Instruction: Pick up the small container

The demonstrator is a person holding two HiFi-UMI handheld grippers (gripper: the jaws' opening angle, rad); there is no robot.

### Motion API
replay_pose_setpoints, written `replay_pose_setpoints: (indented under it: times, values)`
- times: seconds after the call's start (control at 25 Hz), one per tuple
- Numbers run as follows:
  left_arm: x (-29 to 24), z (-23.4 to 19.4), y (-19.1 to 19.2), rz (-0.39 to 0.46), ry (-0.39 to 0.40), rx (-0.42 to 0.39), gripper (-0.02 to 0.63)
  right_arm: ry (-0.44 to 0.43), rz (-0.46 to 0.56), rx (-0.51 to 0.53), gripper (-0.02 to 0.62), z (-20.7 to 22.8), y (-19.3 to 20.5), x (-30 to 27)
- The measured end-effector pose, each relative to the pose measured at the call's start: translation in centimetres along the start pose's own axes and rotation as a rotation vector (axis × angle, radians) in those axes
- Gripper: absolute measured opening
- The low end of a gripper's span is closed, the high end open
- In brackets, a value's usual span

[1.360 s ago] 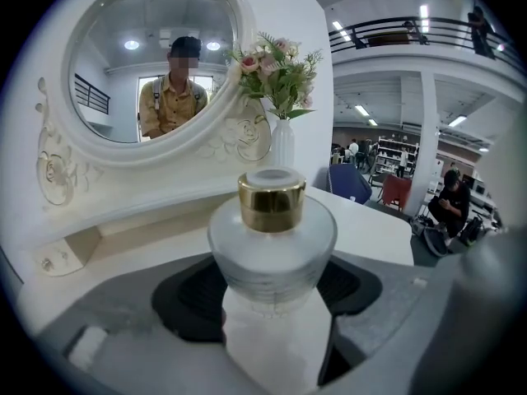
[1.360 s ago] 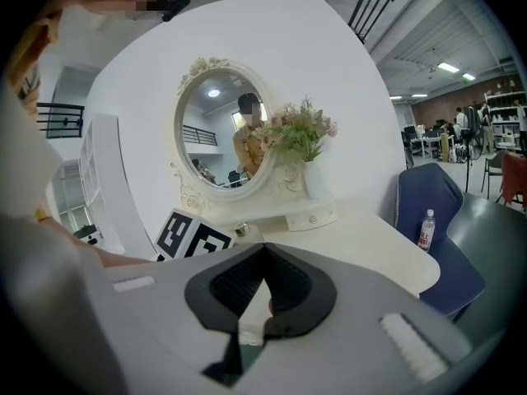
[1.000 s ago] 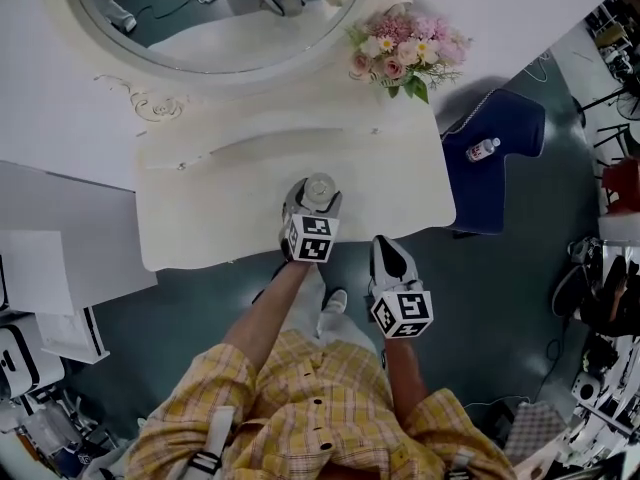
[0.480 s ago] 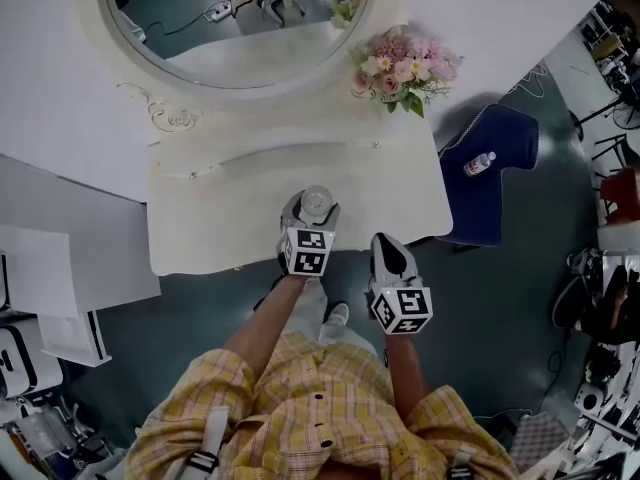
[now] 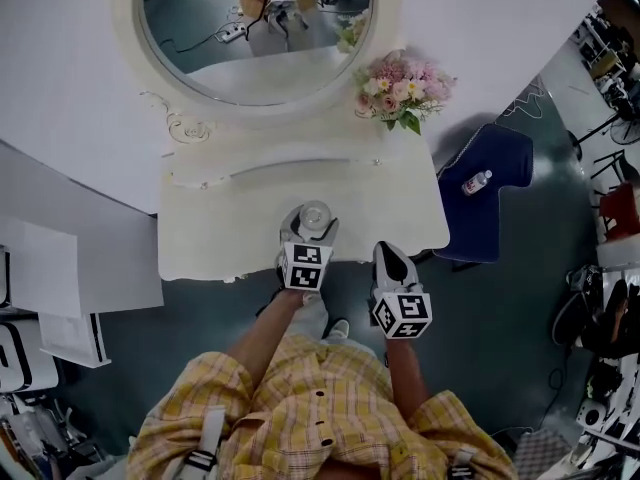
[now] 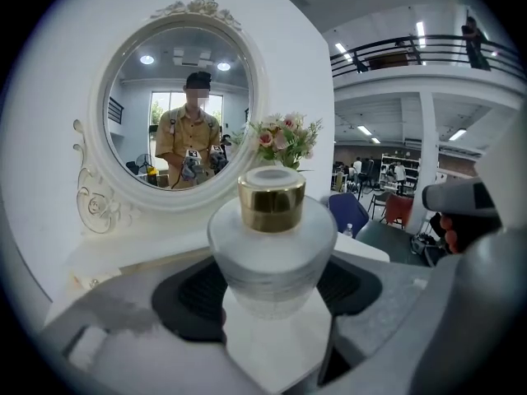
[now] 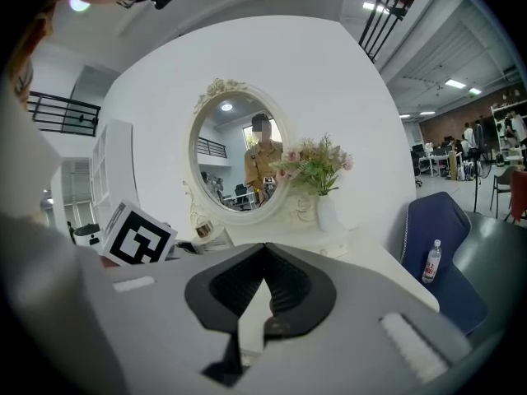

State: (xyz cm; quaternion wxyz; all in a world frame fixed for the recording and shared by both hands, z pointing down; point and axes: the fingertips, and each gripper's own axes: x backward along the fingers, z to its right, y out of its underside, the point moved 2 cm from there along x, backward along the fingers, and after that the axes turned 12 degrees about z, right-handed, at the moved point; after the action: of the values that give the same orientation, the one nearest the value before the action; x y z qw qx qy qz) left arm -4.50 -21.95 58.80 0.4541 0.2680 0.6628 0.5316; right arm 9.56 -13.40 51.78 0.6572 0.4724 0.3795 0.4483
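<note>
Your small container (image 6: 272, 237) is a squat frosted-glass bottle with rounded shoulders and a shiny gold cap. It's pinched in your left gripper (image 5: 311, 224): the ribbed black pads press on both sides of its belly, jaws spread fairly wide. In the head view it's over the front part of the bench (image 5: 220, 238), a cream top with a curvy edge. Your right gripper (image 7: 263, 253) is closed tip to tip with nothing in it, near the bench's front edge just right of the left one. Further back there's an oval mirror (image 5: 255, 38) in a carved white frame, with pink flowers (image 5: 405, 73) beside it. Off to the right, a padded blue chair (image 5: 500, 168) has a plastic water bottle (image 5: 477, 181) lying on it.
</note>
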Motion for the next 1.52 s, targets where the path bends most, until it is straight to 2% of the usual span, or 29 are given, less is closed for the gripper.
replay_pose_setpoints:
  times: [0.72, 1.0, 1.52]
  values:
    - [5.6, 0.0, -4.1, 0.086, -0.042, -0.008, 0.341, -0.063, 0.031, 0.005, 0.002, -1.8, -2.5, 0.5]
    - [6.5, -0.5, -5.6, 0.115, -0.048, -0.038, 0.341, -0.088, 0.040, 0.002, 0.002, -2.0, -3.5, 0.1]
    - [7.8, -0.4, -7.6, 0.164, -0.057, -0.041, 0.342, -0.111, 0.069, 0.026, 0.002, -2.3, -4.9, -0.7]
